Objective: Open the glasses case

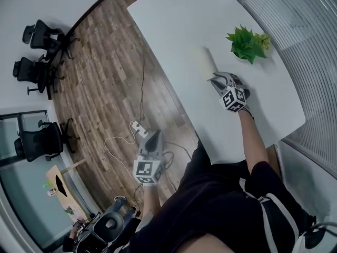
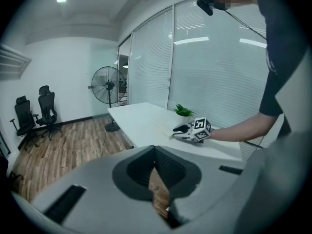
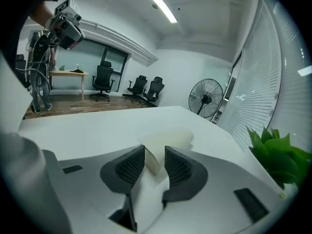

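Note:
A cream glasses case (image 1: 204,62) lies closed on the white table (image 1: 174,25), just left of a potted plant. My right gripper (image 1: 216,79) is at the case's near end. In the right gripper view the case (image 3: 168,139) runs away from me, its rounded near end sits between the two dark pads (image 3: 130,168), and both pads lie against its sides. My left gripper (image 1: 141,133) hangs off the table over the wooden floor, well apart from the case. Its jaws (image 2: 155,152) meet at the tips, nothing is held, and only floor shows behind them.
A green potted plant (image 1: 247,44) stands close to the right of the case. The table's left edge (image 1: 174,109) runs between my two grippers. A cable and power strip (image 1: 136,125) lie on the floor below. Office chairs (image 1: 39,38) and a standing fan (image 2: 107,87) stand further off.

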`<state>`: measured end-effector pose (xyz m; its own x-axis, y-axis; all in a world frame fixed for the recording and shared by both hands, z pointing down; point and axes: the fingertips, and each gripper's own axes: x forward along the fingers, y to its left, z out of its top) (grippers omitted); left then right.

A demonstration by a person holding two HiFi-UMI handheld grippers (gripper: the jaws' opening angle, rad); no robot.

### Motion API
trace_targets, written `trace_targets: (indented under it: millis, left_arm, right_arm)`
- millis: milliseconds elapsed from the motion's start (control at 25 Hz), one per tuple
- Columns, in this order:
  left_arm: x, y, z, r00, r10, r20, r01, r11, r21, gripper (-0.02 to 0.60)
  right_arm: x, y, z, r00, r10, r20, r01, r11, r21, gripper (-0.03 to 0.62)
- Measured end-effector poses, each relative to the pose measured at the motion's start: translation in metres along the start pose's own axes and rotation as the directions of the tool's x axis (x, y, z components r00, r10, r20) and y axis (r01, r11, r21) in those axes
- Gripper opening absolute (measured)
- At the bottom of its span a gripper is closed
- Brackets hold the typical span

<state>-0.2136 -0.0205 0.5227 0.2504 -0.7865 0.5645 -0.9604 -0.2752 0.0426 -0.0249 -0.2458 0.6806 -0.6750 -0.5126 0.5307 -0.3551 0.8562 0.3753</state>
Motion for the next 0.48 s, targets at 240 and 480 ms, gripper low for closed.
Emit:
trace_targets:
  millis: [240, 480]
  left_arm:
    - [0.010, -0.001, -0.001, 1.000, -0.012, -0.005, 0.012, 1.000, 0.006, 0.000]
    - [0.015, -0.002, 0.004, 1.000, -0.028, 0.010, 0.027, 1.000, 0.015, 0.000]
  right_arm:
    - [0.006, 0.003, 0.005, 1.000, -0.006, -0.025, 0.004, 0.996, -0.094, 0.102]
    - [0.005, 0.006, 0.008, 0.997, -0.017, -0.079, 0.001, 0.980, -0.199, 0.078]
